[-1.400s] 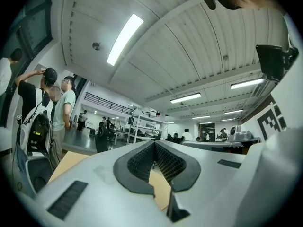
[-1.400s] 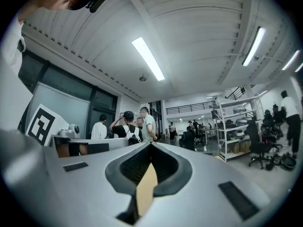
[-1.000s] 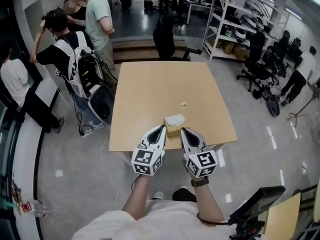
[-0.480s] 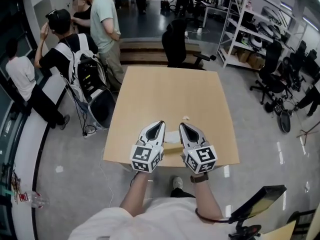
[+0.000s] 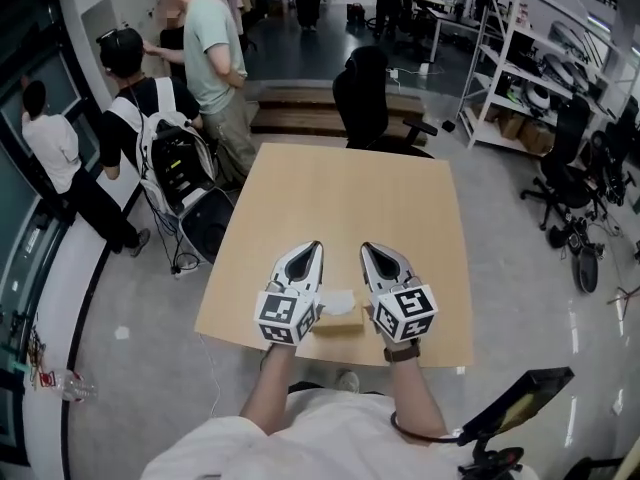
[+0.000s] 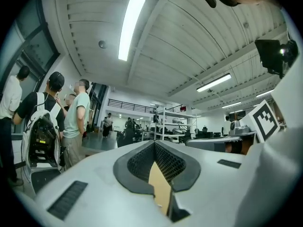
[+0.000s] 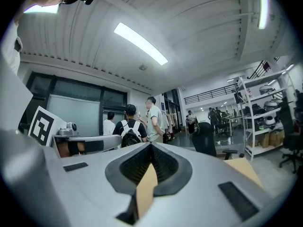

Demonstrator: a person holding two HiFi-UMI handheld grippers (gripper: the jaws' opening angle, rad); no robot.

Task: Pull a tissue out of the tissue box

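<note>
A tan tissue box (image 5: 340, 319) with a white tissue (image 5: 336, 300) sticking out of its top lies near the front edge of the wooden table (image 5: 350, 193). It sits low between my two grippers, partly hidden by their marker cubes. My left gripper (image 5: 314, 246) (image 6: 154, 143) and my right gripper (image 5: 366, 248) (image 7: 151, 145) are held level side by side above the table and reach past the box. Both have their jaws shut with nothing between them. Neither gripper view shows the box.
Several people (image 5: 205, 58) stand at the back left, one with a backpack (image 5: 178, 163). A black office chair (image 5: 368, 98) stands behind the table's far edge. Shelving (image 5: 530, 78) and more chairs fill the right. A dark screen on a stand (image 5: 515, 403) is at my lower right.
Both grippers have moved forward over the table, from just short of the box to past it. The box now lies between their bodies. The jaws stayed shut.
</note>
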